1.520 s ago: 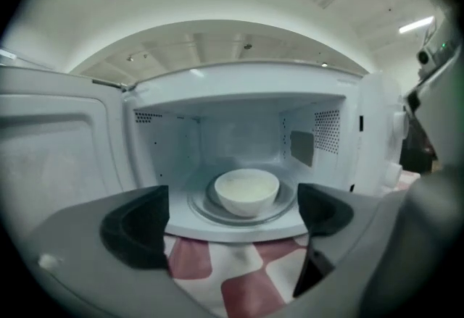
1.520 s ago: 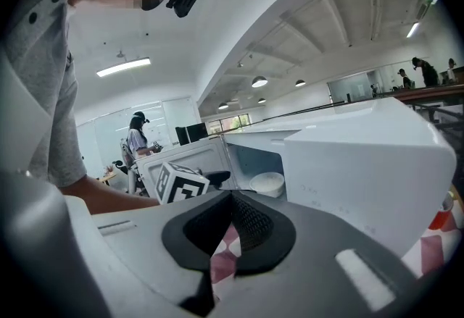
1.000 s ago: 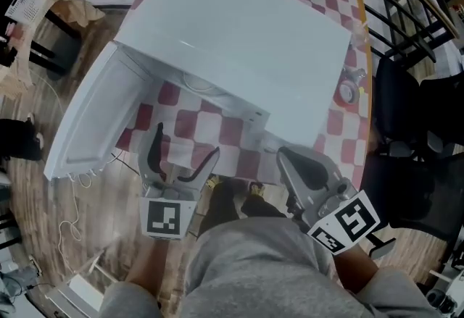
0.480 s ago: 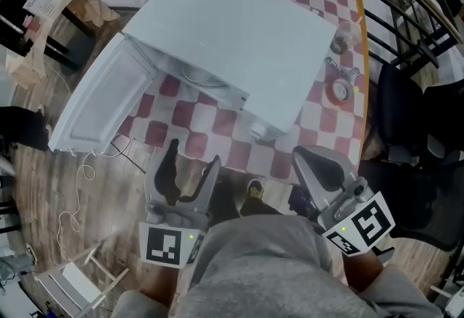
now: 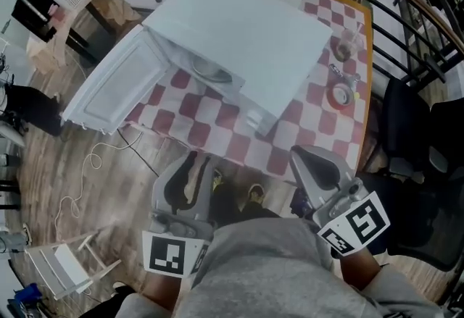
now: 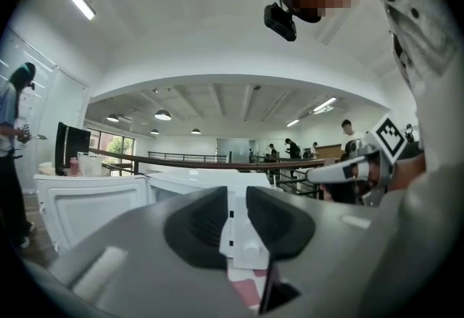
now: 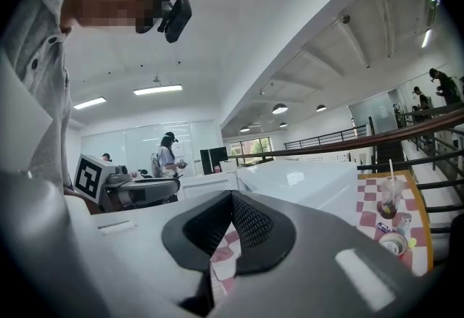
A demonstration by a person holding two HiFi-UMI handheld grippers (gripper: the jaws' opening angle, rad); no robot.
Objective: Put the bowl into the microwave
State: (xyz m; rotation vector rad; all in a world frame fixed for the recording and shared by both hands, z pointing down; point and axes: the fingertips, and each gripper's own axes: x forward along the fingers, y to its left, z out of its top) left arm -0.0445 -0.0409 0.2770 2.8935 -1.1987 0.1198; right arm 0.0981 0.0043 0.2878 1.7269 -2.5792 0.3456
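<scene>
Bowl (image 5: 212,72) sits inside the microwave (image 5: 246,27), door (image 5: 112,88) swung open. Both tongs are out in front of the microwave, past the worktop (image 5: 217,127) edge. Left tongs (image 6: 235,199) have just been closing, down to a narrow gap with nothing in it. Right tongs (image 7: 230,198) are pinched together, empty.

Open-plan hall used as a workspace: a white microwave (image 5: 239,34) stands on a checked tablecloth (image 5: 217,121), set on a wooden floor (image 5: 65,164). Beyond the microwave run a long railing (image 6: 196,161), rows of ceiling lamps (image 6: 163,115), a monitor (image 6: 69,143) and standing people (image 6: 348,132).
</scene>
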